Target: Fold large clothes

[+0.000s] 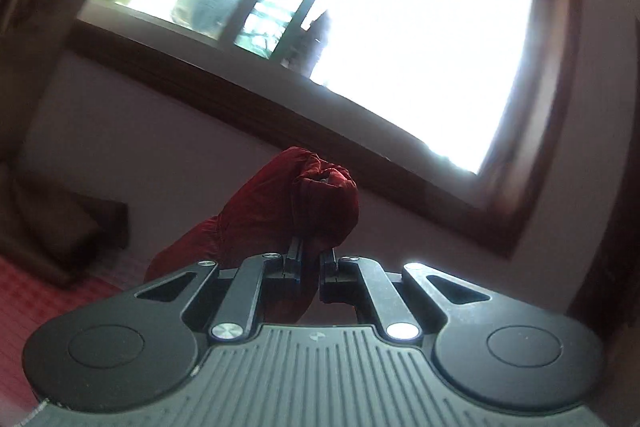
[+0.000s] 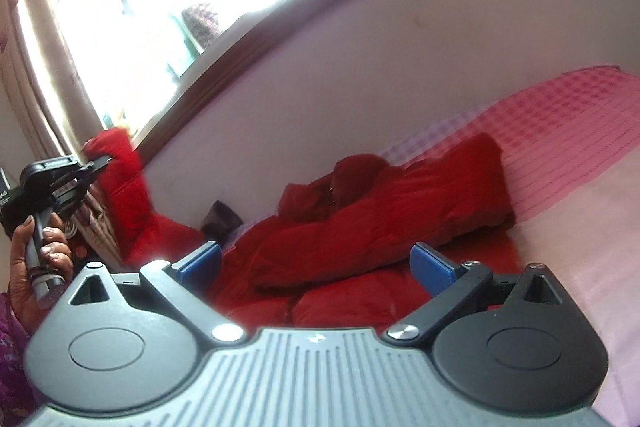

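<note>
Bedroom wall and a bright window (image 1: 360, 27) fill the background; below them a bed (image 2: 580, 227) with a pink checked cover carries a red padded jacket (image 2: 380, 219).

Left gripper (image 1: 311, 251): fingers closed on a bunched end of the jacket, which looks like a sleeve cuff (image 1: 320, 195), though I can't be sure. From the right wrist view I see that same gripper (image 2: 96, 163) at mid-left of the frame, held by a hand (image 2: 36, 259), with the red sleeve (image 2: 124, 195) hanging from it down to the bed. So that end is lifted off the surface, well above the rest.

Right gripper (image 2: 316, 263): fingers spread wide, blue pads (image 2: 202, 259) showing on both sides, nothing between them. Jacket body lies directly ahead of and below these fingers, lower centre of the frame.

Key relation: the jacket's long axis runs roughly left to right across the right wrist frame, from the raised sleeve at mid-left to the far bulk at centre-right. Left hand owns the left end; my right fingers are nearer the middle and right part of the body.

My guess at the next move: right fingers go forward and down onto the near edge of the body, to pin it or take the opposite end while the sleeve is carried across. Risk: puffy fabric, so the pinch may catch only one layer.
</note>
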